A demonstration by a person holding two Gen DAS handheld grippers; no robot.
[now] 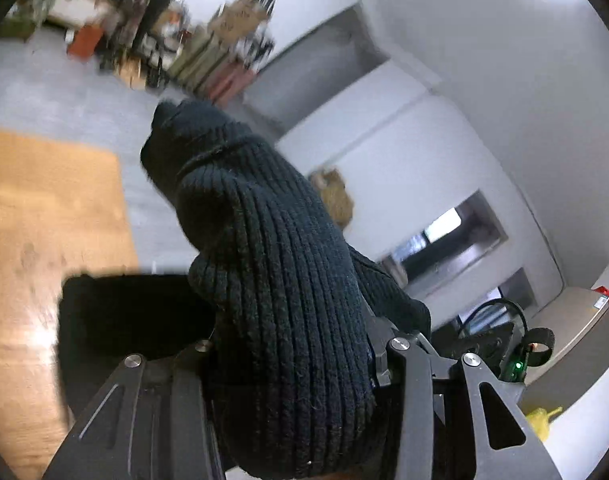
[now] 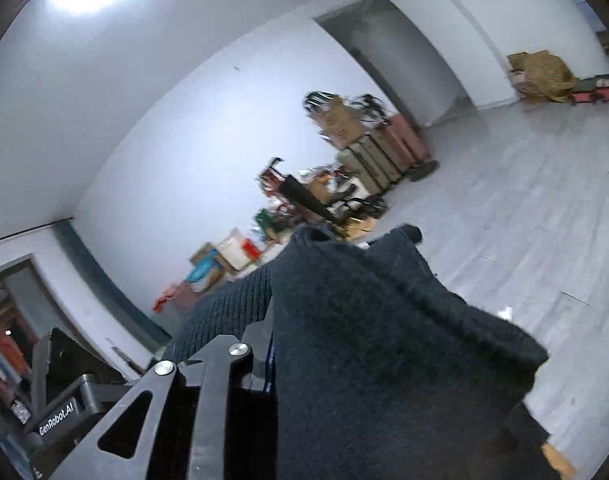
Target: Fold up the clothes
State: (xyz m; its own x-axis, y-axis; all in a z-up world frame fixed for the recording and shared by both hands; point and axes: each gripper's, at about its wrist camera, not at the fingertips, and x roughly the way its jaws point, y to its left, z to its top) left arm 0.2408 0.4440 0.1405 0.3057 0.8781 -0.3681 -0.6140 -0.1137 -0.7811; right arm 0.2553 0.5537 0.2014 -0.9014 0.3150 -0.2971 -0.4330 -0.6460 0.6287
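Left hand-held gripper (image 1: 292, 356) | clamped on knit sweater (image 1: 264, 240) | right (image 2: 304, 360) likewise

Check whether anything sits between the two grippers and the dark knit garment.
Nothing visible does. The dark ribbed knit garment is already bunched in the left gripper, and the right gripper also has it, draped over its fingers. Its fingertips are hidden under the cloth.
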